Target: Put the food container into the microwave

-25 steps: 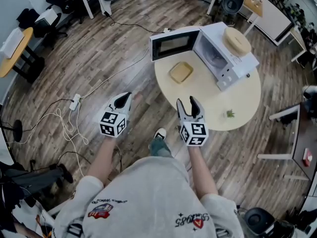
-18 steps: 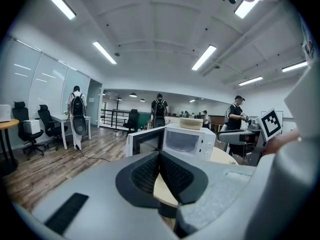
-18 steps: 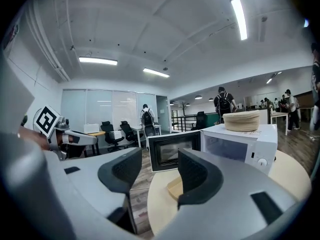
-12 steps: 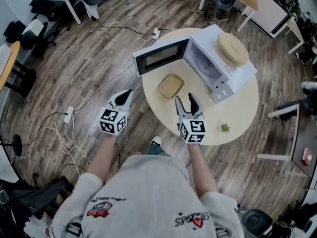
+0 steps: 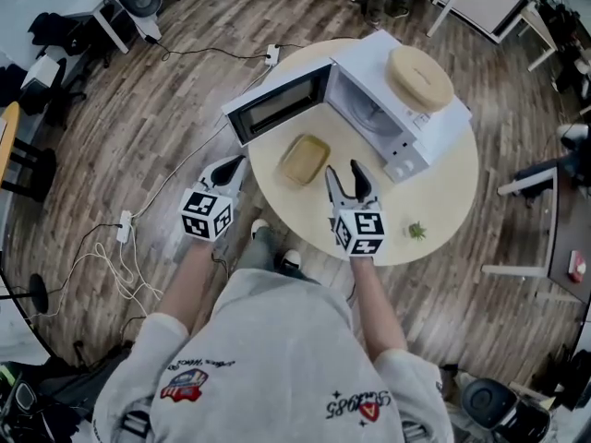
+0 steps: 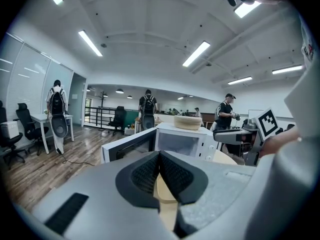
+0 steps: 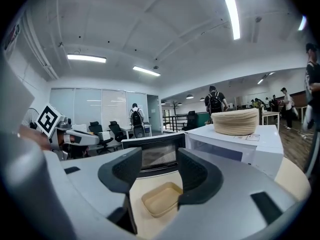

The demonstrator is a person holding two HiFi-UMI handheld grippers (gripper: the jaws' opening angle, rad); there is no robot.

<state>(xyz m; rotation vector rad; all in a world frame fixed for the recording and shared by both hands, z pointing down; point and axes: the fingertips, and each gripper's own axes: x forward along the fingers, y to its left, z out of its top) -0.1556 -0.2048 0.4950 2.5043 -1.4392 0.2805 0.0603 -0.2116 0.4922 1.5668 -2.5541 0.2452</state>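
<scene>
Round table [image 5: 445, 190] nearer, food container [image 5: 306, 159] ahead, left tongs [image 5: 227, 168] clenched, right tongs [image 5: 345, 173] spread

A small green sprig [image 5: 416, 231] lies near the round table [image 5: 452, 187]'s edge. White cables [image 5: 181, 173] and a power strip [image 5: 123, 227] trail across the wooden floor [image 5: 166, 109] beside it.

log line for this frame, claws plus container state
left claw: shut, empty | right claw: open, empty, aimed at food container | food container: on table, before microwave | microwave door: open
</scene>
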